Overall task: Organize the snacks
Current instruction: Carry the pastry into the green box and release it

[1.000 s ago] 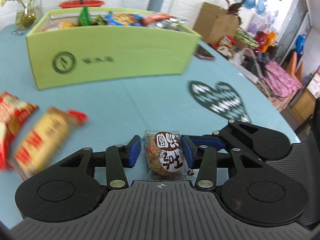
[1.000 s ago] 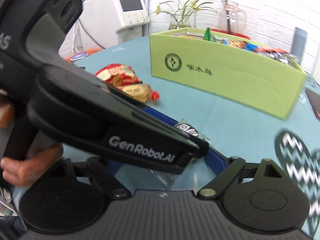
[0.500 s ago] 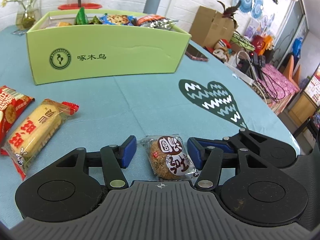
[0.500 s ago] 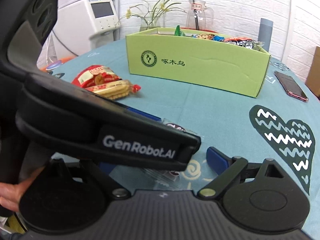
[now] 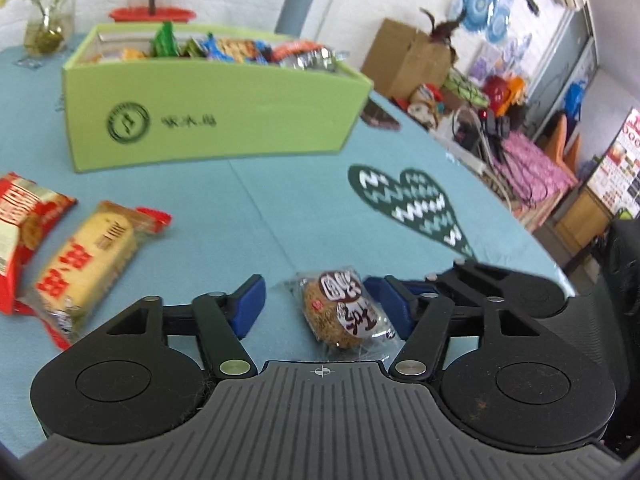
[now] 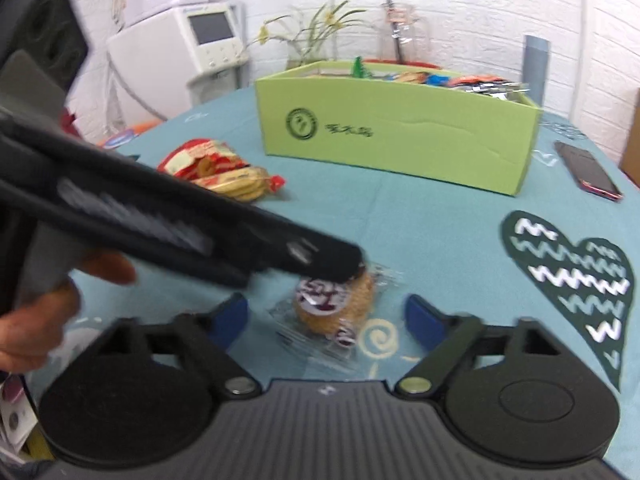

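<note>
A round brown cake in a clear wrapper (image 5: 344, 312) lies on the teal tablecloth between the blue pads of my open left gripper (image 5: 316, 308), nearer the right pad. In the right wrist view the same cake (image 6: 334, 306) lies between the pads of my open right gripper (image 6: 326, 318), and the left gripper's black body (image 6: 180, 220) reaches over it from the left. A green box (image 5: 216, 112) full of snacks stands at the back. A yellow biscuit pack (image 5: 88, 260) and a red snack pack (image 5: 24, 220) lie to the left.
A dark heart-shaped mat (image 5: 416, 204) lies to the right. A phone (image 6: 588, 170) lies right of the box. A vase with flowers (image 5: 48, 28), a glass jug and a grey cylinder (image 5: 296, 8) stand behind the box. The table edge curves at the right.
My left gripper has opened wider and let go of the cake, which now lies loose on the cloth. The left gripper has lifted clear in the right wrist view, uncovering the cake.
</note>
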Tool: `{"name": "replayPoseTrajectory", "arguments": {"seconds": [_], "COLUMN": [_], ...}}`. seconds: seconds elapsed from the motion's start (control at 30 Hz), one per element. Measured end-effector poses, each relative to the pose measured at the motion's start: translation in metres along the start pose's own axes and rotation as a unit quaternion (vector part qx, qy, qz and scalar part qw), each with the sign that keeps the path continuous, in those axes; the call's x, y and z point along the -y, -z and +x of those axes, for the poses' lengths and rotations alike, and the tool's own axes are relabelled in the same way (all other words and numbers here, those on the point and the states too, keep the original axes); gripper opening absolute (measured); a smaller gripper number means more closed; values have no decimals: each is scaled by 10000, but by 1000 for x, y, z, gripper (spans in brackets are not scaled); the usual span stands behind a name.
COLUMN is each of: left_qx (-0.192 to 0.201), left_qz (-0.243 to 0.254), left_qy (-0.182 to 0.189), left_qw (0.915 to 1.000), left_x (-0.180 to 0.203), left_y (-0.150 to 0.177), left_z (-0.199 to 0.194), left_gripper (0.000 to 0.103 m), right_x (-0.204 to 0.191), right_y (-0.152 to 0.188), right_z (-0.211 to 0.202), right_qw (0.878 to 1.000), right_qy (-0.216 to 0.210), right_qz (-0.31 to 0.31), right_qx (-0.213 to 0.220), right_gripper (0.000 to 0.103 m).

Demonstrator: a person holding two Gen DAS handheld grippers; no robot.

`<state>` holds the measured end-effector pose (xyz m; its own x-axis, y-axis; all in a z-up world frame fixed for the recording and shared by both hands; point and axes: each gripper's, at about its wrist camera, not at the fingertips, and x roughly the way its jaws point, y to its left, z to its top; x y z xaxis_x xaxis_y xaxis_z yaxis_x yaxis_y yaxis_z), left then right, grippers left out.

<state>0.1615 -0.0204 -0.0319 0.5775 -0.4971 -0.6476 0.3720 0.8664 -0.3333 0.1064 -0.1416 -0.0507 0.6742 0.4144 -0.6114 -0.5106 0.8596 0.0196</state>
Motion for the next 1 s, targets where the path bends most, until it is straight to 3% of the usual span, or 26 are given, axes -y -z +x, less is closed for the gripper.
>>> {"name": "replayPoseTrajectory", "arguments": {"seconds": [0.07,0.1,0.2,0.33,0.53,0.7,0.83,0.9,1.0], "left_qx": [-39,-84,-24,433,1140,1134,750,722,835], "left_qz": [15,-46,-216,-208,-133,-293,-488,-464,-528], "left_qy": [97,221,325,337,1,-351,-544,-542,-376], "left_qw": [9999,9997,9992,9983,9934,9925,9945,9948,9944], "left_x": [0,0,-1,-2,-29,-73,-104,-113,-119], "left_y": [4,4,-6,-49,-137,-185,-189,-181,-179], "left_z": [4,4,0,-12,-21,9,48,58,52], "left_gripper": [24,20,17,15,15,14,14,17,29], "right_x": [3,6,11,17,41,64,72,70,65], "right_y": [-2,-2,-12,-53,-147,-200,-207,-201,-199], "right_z": [-4,-6,-10,-13,20,84,135,145,144], "right_qw": [9999,9997,9991,9984,9929,9936,9963,9967,9968], "right_qy": [-75,-152,-265,-245,-373,-689,-749,-692,-595], "right_qz": [103,202,332,112,-312,-116,-96,-177,-268], "right_qx": [-28,-20,30,490,1081,888,415,381,457], "right_gripper": [59,58,58,66,66,66,68,69,72]}}
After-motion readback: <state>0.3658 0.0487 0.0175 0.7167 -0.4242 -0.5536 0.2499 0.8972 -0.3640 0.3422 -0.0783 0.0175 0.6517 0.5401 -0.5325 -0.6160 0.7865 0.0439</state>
